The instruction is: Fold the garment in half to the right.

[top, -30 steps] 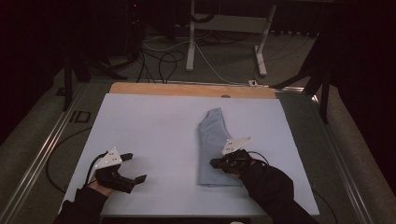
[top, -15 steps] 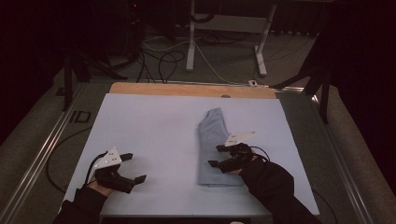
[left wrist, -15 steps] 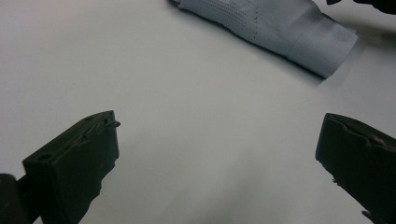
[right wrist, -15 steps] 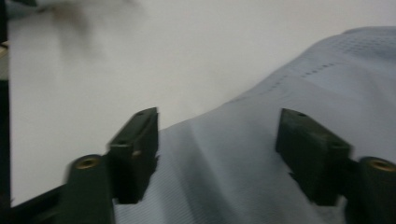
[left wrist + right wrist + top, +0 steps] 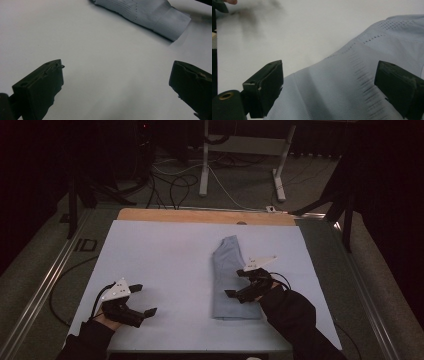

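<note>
A folded light blue garment (image 5: 229, 277) lies lengthwise on the white table sheet (image 5: 165, 265), right of centre. My right gripper (image 5: 235, 283) is open just above the garment's near half; its jaws stand wide apart over the ribbed blue fabric (image 5: 342, 85), holding nothing. My left gripper (image 5: 143, 299) is open near the table's front left, over bare sheet. In the left gripper view the garment's ribbed hem (image 5: 160, 17) lies ahead at the top, well beyond the wide-apart jaws.
A wooden strip (image 5: 205, 216) edges the table's far side. Metal rails (image 5: 45, 285) run along both sides. Beyond the table stand a white frame's legs (image 5: 205, 170) and loose cables (image 5: 170, 185) on the floor.
My right gripper has opened and lifted slightly off the garment. The left gripper has stayed put, open.
</note>
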Demonstrator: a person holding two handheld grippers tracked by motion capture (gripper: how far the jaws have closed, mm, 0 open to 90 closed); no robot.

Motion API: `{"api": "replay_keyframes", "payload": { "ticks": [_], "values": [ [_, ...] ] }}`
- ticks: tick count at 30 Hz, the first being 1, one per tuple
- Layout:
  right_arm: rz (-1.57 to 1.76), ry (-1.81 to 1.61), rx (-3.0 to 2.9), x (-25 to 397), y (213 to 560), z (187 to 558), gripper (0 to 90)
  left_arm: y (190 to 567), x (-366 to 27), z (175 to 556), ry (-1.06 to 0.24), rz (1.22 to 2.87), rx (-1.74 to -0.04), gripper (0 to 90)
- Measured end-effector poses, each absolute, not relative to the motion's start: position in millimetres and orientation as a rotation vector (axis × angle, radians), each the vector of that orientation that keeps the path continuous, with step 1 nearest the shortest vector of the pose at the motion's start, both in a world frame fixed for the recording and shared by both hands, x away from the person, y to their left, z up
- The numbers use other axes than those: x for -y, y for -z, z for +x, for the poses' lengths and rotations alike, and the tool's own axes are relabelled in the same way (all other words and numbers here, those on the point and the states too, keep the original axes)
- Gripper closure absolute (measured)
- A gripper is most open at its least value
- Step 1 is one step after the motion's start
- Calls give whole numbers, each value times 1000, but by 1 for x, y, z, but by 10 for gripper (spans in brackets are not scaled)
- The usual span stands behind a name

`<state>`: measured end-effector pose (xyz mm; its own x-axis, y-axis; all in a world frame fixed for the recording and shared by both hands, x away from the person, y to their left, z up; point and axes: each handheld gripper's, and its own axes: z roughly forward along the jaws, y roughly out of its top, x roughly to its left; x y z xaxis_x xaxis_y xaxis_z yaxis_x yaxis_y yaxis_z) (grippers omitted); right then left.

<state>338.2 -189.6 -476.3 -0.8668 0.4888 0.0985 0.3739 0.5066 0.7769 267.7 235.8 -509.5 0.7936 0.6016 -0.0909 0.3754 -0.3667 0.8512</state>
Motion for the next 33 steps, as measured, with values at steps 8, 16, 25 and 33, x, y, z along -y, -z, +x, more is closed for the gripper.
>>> {"api": "replay_keyframes", "payload": {
  "ticks": [8,16,25,33],
  "values": [
    [743,-1307,-2594,192,471,340,89,509,-237,267,-292,1997,-725,3],
    [741,-1323,-2535,204,469,337,89,509,-236,268,-299,2014,-743,4],
    [794,-1349,-2493,225,474,335,89,507,-238,267,-298,2007,-727,3],
    [845,-1333,-2471,248,483,334,89,507,-244,266,-302,2002,-739,4]
  ]
}}
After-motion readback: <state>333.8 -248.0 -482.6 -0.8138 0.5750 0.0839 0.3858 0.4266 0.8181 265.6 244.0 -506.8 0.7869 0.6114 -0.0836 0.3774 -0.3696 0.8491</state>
